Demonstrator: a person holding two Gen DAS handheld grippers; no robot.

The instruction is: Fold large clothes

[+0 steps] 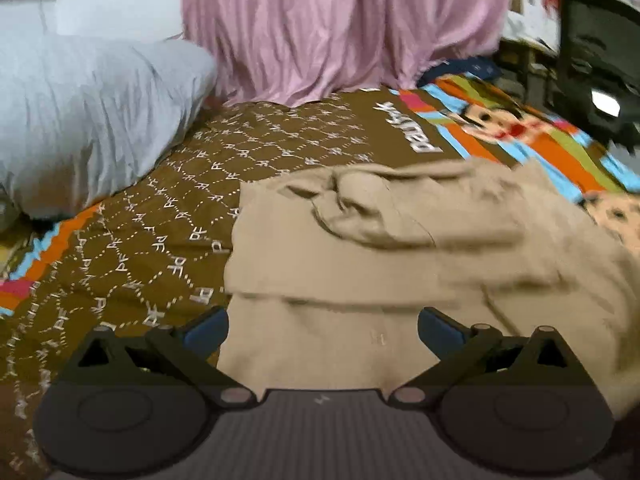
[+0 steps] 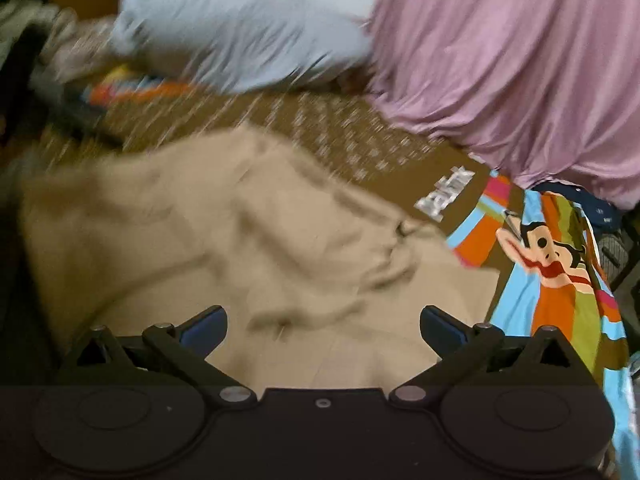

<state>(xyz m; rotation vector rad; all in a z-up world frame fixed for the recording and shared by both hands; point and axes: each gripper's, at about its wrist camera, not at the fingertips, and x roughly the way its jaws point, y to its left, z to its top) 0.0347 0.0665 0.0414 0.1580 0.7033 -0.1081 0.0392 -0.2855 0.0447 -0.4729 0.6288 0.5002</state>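
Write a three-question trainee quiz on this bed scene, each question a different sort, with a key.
1. True or false: the left gripper is clamped on the beige garment.
2. Multiple choice: what hangs behind the bed? A) a green towel B) a pink curtain C) a black coat
3. Fill in: the grey pillow lies on the brown patterned ______.

Key:
1. False. Its jaws stand wide apart, with nothing pinched; the right gripper is open too.
2. B.
3. Bedsheet. The garment lies on it as well, partly folded and rumpled.
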